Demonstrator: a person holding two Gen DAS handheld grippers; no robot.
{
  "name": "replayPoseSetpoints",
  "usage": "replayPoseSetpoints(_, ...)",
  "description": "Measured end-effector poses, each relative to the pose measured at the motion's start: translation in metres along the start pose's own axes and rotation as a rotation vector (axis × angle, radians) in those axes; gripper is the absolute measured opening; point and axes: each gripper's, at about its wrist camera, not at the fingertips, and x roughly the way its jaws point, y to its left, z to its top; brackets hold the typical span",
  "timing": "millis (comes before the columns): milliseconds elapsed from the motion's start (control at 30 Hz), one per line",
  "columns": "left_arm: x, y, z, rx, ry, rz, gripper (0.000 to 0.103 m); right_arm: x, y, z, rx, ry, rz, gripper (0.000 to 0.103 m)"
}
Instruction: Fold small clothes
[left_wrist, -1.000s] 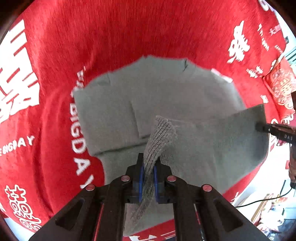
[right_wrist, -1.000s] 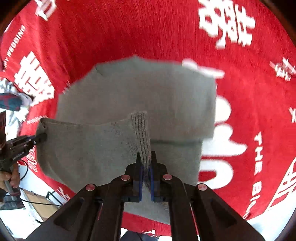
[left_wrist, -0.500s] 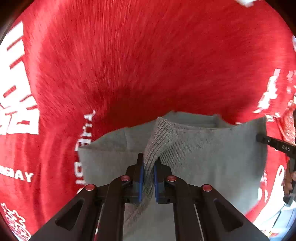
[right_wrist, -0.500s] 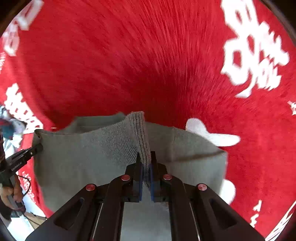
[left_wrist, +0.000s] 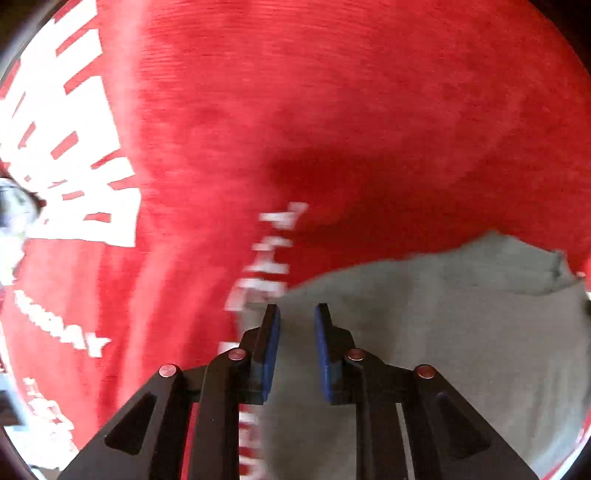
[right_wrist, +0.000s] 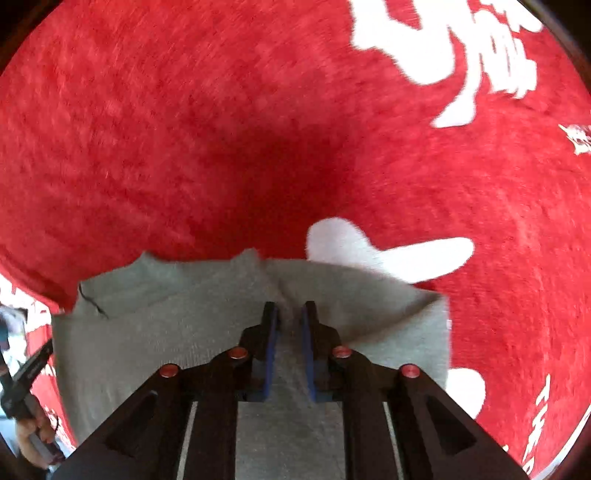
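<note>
Both grippers letting go of the grey knit

We've got the grey sweater (left_wrist: 461, 332) lying folded on the red cloth (left_wrist: 332, 129). Our left gripper (left_wrist: 295, 317) is spreading its jaws over the sweater's left edge, nothing pinched. Our right gripper (right_wrist: 290, 314) is opening too, with knit just beneath its blue pads (right_wrist: 271, 343).

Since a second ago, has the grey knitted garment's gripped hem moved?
Yes. The grey knitted garment has been carried forward over itself toward the white print on the red cloth.
</note>
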Motion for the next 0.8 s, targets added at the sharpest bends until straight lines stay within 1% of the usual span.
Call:
replayPoseSetpoints(67,-0.008,0.013,-0.001,-0.023,0.004,-0.02,0.021,-0.011,-0.002,-0.002,0.011,-0.019,-0.028,0.016)
replayPoseSetpoints(133,-0.021,0.021,-0.008,-0.025,-0.001,-0.04,0.021,-0.027,-0.005,-0.012,0.012,-0.035,0.012,0.016)
replayPoseSetpoints(200,-0.036,0.025,-0.018,-0.016,0.0,-0.078,0.021,-0.039,-0.006,-0.024,0.006,-0.032,0.054,0.016)
replayPoseSetpoints(267,-0.049,0.021,-0.038,0.002,0.017,-0.142,0.021,-0.049,-0.008,-0.045,-0.004,-0.011,0.095,0.016)
replayPoseSetpoints(367,-0.055,0.008,-0.068,0.042,0.061,-0.192,0.021,-0.055,-0.008,-0.083,-0.038,0.032,0.129,0.016)
replayPoseSetpoints(433,-0.05,-0.003,-0.082,0.06,0.089,-0.195,0.021,-0.051,-0.007,-0.107,-0.067,0.07,0.12,0.016)
replayPoseSetpoints(500,-0.04,-0.003,-0.099,0.064,0.104,-0.144,0.021,-0.039,-0.011,-0.125,-0.072,0.108,0.093,0.015)
replayPoseSetpoints(533,-0.04,0.0,-0.104,0.063,0.094,-0.136,0.021,-0.035,-0.016,-0.133,-0.06,0.121,0.092,0.015)
replayPoseSetpoints(567,-0.039,0.005,-0.107,0.056,0.082,-0.125,0.021,-0.035,-0.019,-0.135,-0.05,0.109,0.103,0.015)
replayPoseSetpoints(633,-0.038,0.014,-0.106,0.016,0.102,-0.163,0.021,-0.039,-0.025,-0.137,-0.021,0.102,0.112,0.015)
replayPoseSetpoints(667,-0.04,0.02,-0.102,-0.009,0.11,-0.167,0.021,-0.041,-0.029,-0.138,-0.008,0.102,0.12,0.015)
replayPoseSetpoints(700,-0.044,0.022,-0.097,-0.013,0.1,-0.17,0.021,-0.044,-0.03,-0.134,0.0,0.104,0.127,0.015)
replayPoseSetpoints(800,-0.061,0.018,-0.076,0.006,0.02,-0.227,0.021,-0.046,-0.031,-0.135,0.005,0.101,0.139,0.015)
